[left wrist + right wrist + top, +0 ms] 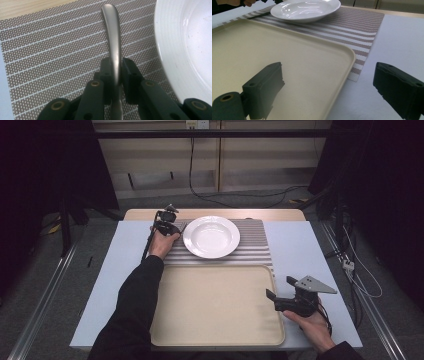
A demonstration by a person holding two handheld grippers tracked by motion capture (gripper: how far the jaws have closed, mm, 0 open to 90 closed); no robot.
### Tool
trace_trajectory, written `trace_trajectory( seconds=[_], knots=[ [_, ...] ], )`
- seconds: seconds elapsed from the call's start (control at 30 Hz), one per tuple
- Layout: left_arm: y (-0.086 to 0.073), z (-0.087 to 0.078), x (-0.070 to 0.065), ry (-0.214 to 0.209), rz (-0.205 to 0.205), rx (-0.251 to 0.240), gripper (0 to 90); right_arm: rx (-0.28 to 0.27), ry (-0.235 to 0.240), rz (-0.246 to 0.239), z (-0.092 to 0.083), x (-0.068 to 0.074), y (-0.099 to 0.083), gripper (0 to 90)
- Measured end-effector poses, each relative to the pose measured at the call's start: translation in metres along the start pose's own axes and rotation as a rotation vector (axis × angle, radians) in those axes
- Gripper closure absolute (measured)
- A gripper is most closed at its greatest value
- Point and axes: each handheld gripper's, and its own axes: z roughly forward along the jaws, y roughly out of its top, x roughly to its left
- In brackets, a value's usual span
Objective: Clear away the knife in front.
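Metal utensil handle (113, 42) is pinched between the pads of the left gripper (115, 72), on the striped placemat (50, 57) just beside the white plate (185, 45); its working end is hidden, probably a fork. Right gripper (329, 85) waits with jaws spread at the beige tray (294, 62) edge, holding nothing, seemingly ready to assist.

Place: a lab or recording studio dressed as a dining spot.
Surroundings: black curtains (45, 165) hang on both sides; bare grey floor (40, 270).
Wiring: cables (235, 195) trail across the floor to a wall socket (196, 124).
Rig: metal rails (40, 305) flank the counter (295, 245).
Staging: a striped placemat (255, 245), a white plate (211, 236) and a beige tray (215, 305).
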Motion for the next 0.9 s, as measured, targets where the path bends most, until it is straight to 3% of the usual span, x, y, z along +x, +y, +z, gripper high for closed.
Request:
trace_trajectory(
  seconds=[0.4, 0.6, 0.9],
  knots=[
    [0.000, -0.008, 0.000, -0.001, 0.022, 0.005, 80.0, 0.000, -0.002, 0.003, 0.000, 0.000, 0.000, 9.0],
    [-0.001, -0.022, -0.002, -0.013, 0.043, -0.001, 80.0, 0.003, 0.001, 0.005, 0.000, 0.000, 0.000, 9.0],
    [-0.006, -0.036, 0.000, -0.023, 0.035, -0.016, 80.0, 0.000, 0.005, -0.002, 0.000, 0.002, 0.001, 8.9]
  ],
)
